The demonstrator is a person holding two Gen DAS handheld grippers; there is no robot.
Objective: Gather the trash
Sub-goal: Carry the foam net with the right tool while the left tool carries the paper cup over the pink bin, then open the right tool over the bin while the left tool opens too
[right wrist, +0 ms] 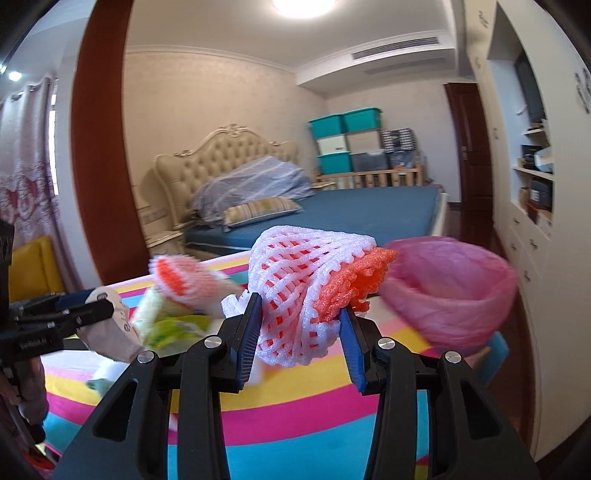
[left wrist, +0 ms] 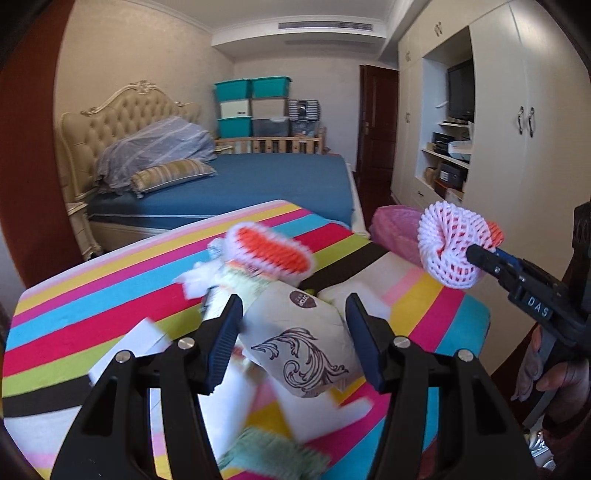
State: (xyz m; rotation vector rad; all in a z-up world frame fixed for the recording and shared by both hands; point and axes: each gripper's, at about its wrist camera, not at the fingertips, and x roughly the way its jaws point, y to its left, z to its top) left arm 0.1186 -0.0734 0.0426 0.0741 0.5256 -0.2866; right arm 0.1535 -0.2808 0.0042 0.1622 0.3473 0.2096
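White-and-orange foam fruit net [right wrist: 295,291] sits clamped in the right gripper [right wrist: 301,332], lettered "DAS", beside the pink-lined trash bin [right wrist: 448,295]. Left gripper [left wrist: 293,339] fingers stand apart around a scroll-printed beige paper bag [left wrist: 299,343] over the striped tabletop [left wrist: 92,295].

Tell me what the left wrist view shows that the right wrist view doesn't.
Only the left wrist view: a television in the wardrobe niche. Only the right wrist view: a lit ceiling lamp, a curtain. Both: the bed, striped tablecloth, pink bag, and the right claw shut on a foam net.
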